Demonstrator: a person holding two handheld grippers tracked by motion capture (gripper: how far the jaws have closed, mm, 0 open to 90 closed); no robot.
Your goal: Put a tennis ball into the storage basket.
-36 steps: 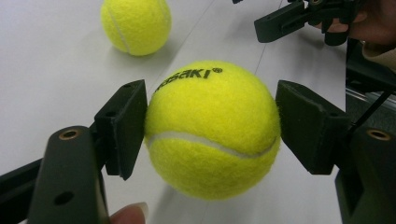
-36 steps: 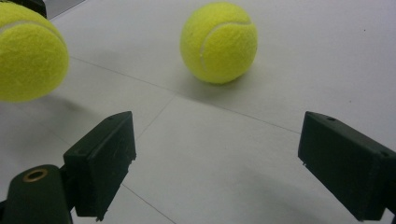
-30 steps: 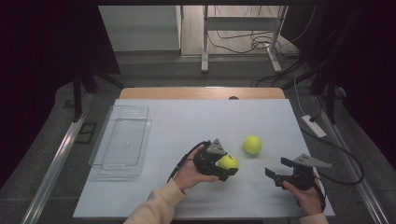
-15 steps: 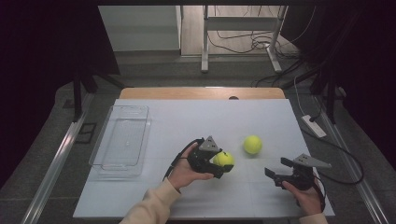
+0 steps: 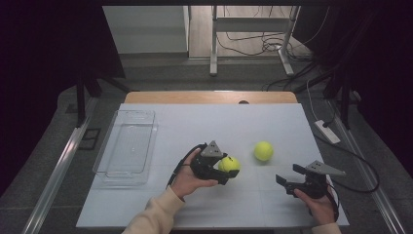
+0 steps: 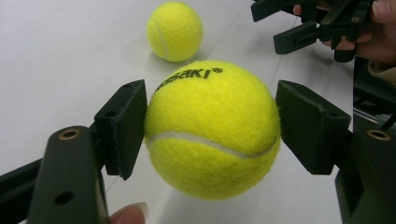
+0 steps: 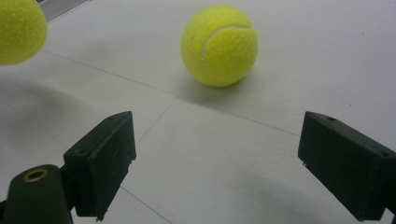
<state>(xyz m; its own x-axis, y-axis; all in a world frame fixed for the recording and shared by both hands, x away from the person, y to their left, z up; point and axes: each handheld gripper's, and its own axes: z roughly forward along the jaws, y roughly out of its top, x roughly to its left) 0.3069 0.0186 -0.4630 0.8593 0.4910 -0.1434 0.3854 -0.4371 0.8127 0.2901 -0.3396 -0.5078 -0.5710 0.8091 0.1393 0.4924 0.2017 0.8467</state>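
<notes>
Transport is the step, I judge: left gripper (image 5: 229,171) pinches one tennis ball (image 6: 212,128) mid-frame, right gripper (image 5: 288,183) spread and empty, next carrying toward the clear tray (image 5: 112,168) at left.

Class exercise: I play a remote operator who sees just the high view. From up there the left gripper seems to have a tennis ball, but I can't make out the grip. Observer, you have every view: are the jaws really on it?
Observer: Yes. In the left gripper view the left gripper has a pad pressed on each side of the held tennis ball.
Operator: Is that ball lifted or resting on the table?
Observer: Lifted. The white table shows beneath it, with a shadow under the ball.
Operator: Any markings on it?
Observer: Black lettering ending in "SAKI" runs across its top.
Operator: And the right gripper?
Observer: The right gripper is open and holds nothing, and the second tennis ball lies on the table beyond its jaws.
</notes>
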